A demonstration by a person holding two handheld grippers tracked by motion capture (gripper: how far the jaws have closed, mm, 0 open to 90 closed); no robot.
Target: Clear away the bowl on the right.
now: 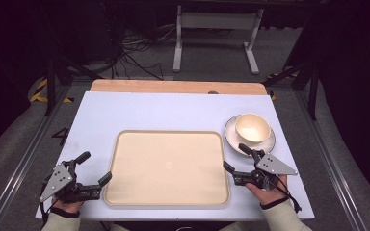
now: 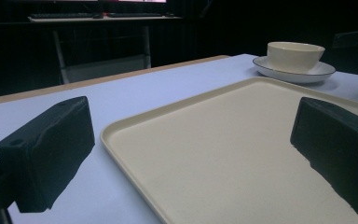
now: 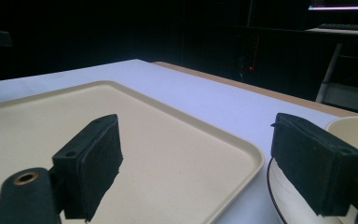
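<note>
With both jaws spread, the right gripper (image 1: 237,158) sits near the cup (image 1: 253,128) on its saucer (image 1: 231,137) by the tabletop's right edge; a careless reach could topple it, while the left gripper (image 1: 95,167) waits, spread, at the tray (image 1: 125,192).

The left gripper (image 2: 186,154) held its two black jaws wide apart, one over the pale table (image 2: 135,93), the other over the cream tray (image 2: 223,140). Beyond the tray's far corner, a cream bowl (image 2: 294,55) sat on a dark-rimmed saucer (image 2: 303,72).
</note>
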